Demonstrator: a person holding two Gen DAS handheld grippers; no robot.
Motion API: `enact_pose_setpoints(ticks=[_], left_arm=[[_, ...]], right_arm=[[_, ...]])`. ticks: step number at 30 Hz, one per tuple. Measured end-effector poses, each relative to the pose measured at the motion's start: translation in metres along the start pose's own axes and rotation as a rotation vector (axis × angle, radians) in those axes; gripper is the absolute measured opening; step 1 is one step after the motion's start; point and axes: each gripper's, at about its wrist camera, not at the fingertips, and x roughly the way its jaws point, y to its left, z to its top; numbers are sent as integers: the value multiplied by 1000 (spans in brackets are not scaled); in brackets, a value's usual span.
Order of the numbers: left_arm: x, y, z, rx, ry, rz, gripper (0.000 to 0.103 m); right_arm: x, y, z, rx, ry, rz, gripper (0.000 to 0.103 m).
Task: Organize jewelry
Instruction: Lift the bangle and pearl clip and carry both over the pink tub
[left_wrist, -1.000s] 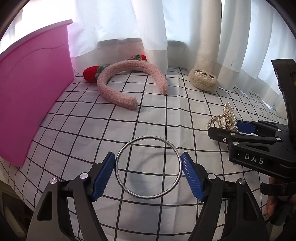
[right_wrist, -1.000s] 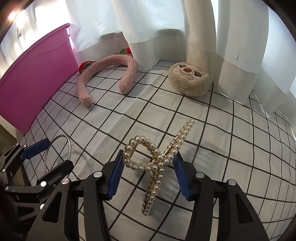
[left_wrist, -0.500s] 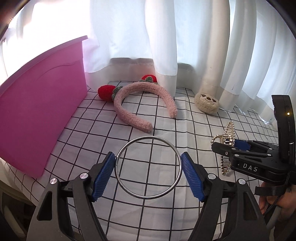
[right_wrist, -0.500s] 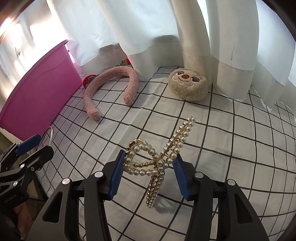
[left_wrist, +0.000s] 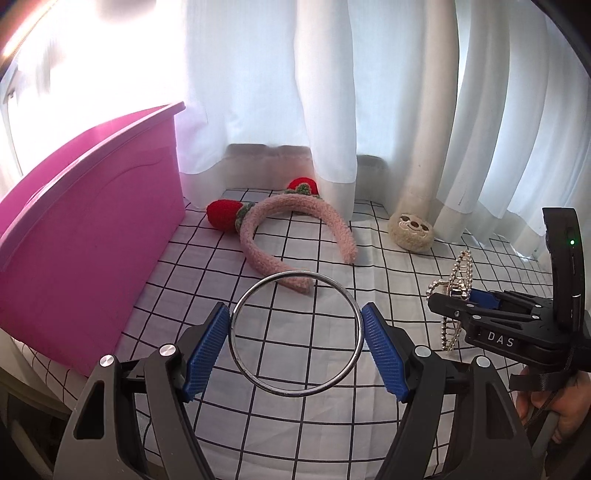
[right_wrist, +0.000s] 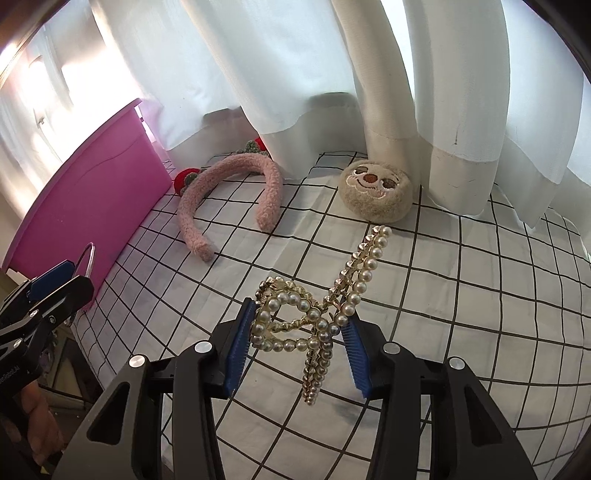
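Jaws of left gripper (left_wrist: 295, 347) pinch a silver bangle (left_wrist: 294, 333) across its full width, blue pads pressed on both sides of the ring. Vs a sec ago it sits higher off the checked cloth (left_wrist: 388, 266); more of the cloth and curtain shows under and behind it.

Right gripper (right_wrist: 297, 345) pinches the pearl hair claw (right_wrist: 321, 306) at its looped end, toothed part hanging free below. Its jaws have just been closing, w/ the claw between them, and the clip is now clear of the cloth, shadow underneath.

So both pieces look picked up and airborne; the grasp step seems done, carry comes next, prob toward the pink bin (left_wrist: 85, 251) standing at left on the cloth's edge. Inside of the bin can't be seen.

Further back, untouched: fuzzy pink headband (left_wrist: 295, 229) w/ red knitted strawberries, lying flat near the bin, and a round plush sloth-face piece (right_wrist: 376, 192) by the white curtain (left_wrist: 332, 92). Those prob remain to sort.
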Motion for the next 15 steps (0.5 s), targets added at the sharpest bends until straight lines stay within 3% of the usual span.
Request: enact_pose_setpoints(ticks=[15], left_arm=[[-48, 31, 41, -43, -116, -3, 71]], right_arm=[[-49, 49, 40, -84, -103, 22, 45]])
